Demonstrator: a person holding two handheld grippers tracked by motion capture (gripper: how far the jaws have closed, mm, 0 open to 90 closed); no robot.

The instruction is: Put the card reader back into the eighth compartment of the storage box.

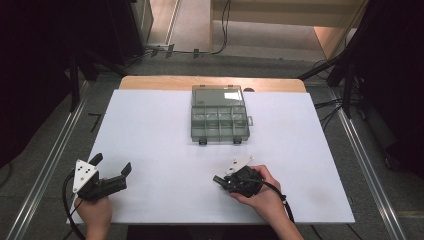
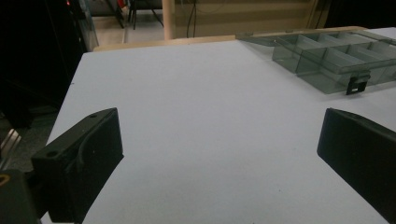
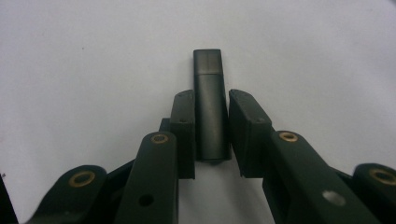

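A dark flat stick (image 3: pixel 211 105), shaped like a USB drive, sits between the jaws of the right gripper (image 3: pixel 211 100), its capped end poking past their tips over the white surface (image 3: pixel 93 56); the high view hides it under the right gripper (image 1: pixel 218 179); the left gripper (image 2: pixel 219 140) stands wide open, holding nothing; ahead and right of its jaws lies an open compartment box (image 2: pixel 336 58).

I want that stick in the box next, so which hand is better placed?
Right, probably: its claw is shut on the stick. The left claw is open, away from the box.
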